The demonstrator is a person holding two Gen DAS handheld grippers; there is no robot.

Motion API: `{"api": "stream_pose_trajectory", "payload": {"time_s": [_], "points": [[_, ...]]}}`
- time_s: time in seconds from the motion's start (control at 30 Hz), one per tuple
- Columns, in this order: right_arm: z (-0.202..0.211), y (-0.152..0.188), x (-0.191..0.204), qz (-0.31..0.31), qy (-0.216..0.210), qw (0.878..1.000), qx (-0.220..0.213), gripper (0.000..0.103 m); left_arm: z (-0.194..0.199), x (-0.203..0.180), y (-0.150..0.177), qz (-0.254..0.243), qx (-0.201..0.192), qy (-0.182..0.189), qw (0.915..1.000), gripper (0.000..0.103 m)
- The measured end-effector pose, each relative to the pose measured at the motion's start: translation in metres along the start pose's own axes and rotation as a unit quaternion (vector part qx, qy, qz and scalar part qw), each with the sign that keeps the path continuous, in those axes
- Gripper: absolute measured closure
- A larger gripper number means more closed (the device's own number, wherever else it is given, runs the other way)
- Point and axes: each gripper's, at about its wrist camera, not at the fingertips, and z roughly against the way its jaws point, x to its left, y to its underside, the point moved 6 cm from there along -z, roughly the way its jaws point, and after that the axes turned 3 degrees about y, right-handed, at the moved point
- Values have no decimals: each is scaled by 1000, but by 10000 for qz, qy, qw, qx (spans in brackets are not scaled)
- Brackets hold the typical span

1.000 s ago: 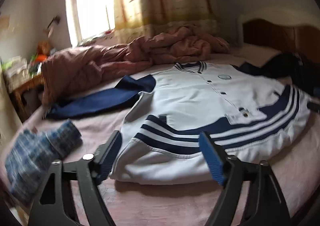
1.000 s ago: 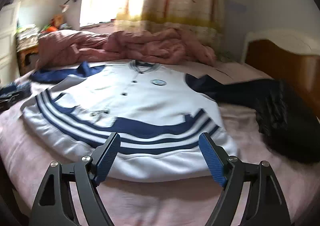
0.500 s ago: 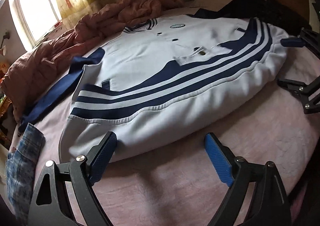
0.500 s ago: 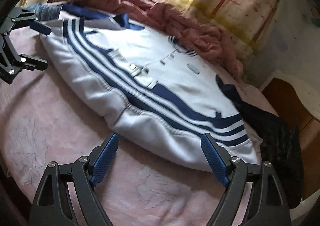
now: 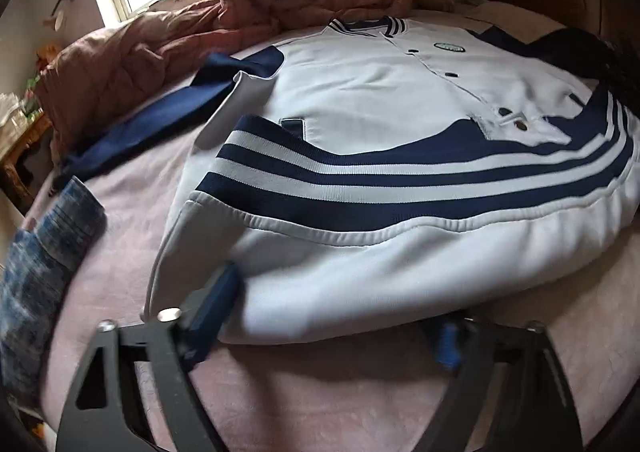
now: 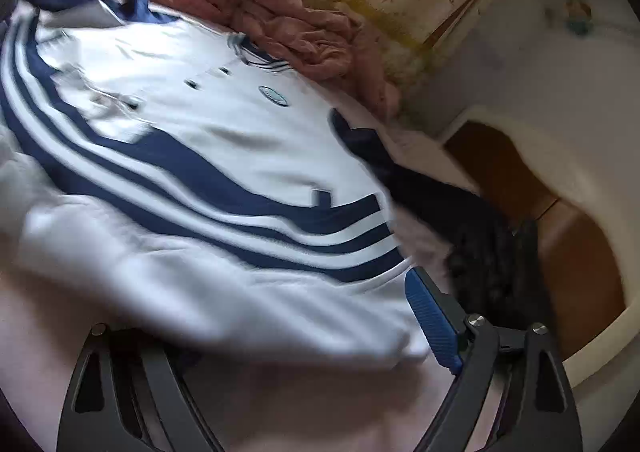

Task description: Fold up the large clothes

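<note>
A white jacket with navy stripes and navy sleeves [image 5: 380, 124] lies flat, front up, on the pink bed; it also shows in the right wrist view [image 6: 192, 156]. My left gripper [image 5: 332, 316] is open at the hem's left corner; its left finger [image 5: 212, 304] lies against the corner and the right finger [image 5: 448, 344] is half hidden under the hem. My right gripper [image 6: 304, 316] is open at the hem's right corner; the hem covers its left finger, and the right finger [image 6: 432, 320] stands beside the corner.
A rumpled pink quilt [image 5: 248, 12] lies behind the jacket. A blue plaid garment [image 5: 44, 248] lies at the left. A dark garment [image 6: 492, 252] lies at the right by the wooden headboard [image 6: 560, 220]. Window and curtain stand behind the bed.
Both grippers have moved forward and down onto the jacket's hem, left at the left corner, right at the right corner. The hem now lies between the open fingers.
</note>
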Motion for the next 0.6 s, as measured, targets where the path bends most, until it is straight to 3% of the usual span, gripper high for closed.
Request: {"api": "stream_pose_trajectory", "payload": {"time_s": [0.03, 0.07, 0.13, 0.17, 0.23, 0.27, 0.37, 0.5, 0.6], "points": [[-6, 1, -1, -75, -131, 9999, 78, 16, 1, -1, 0, -28, -38, 10, 10000, 43], [-10, 3, -3, -187, -252, 9994, 162, 23, 3, -2, 0, -119, -104, -109, 9998, 57], [-10, 5, -6, -256, -321, 9990, 178, 41, 6, -2, 1, -322, -178, -571, 9977, 75], [-9, 7, -7, -267, -304, 9990, 213, 57, 8, -1, 2, -321, -180, -637, 9973, 79], [-5, 12, -10, -304, -198, 9991, 215, 69, 13, 2, 4, -204, -179, -597, 9978, 82], [-4, 14, -12, -365, -183, 9989, 243, 81, 17, 2, 5, -178, -190, -606, 9978, 84], [5, 24, -20, -739, -564, 9947, 431, 86, 30, -2, 6, -169, -315, -645, 9973, 89], [23, 25, -26, -813, -556, 9944, 395, 87, 45, -1, 19, 55, -283, -486, 9984, 89], [35, 35, -33, -1185, -832, 9878, 576, 87, 52, -2, 33, 129, -191, -381, 9990, 89]]}}
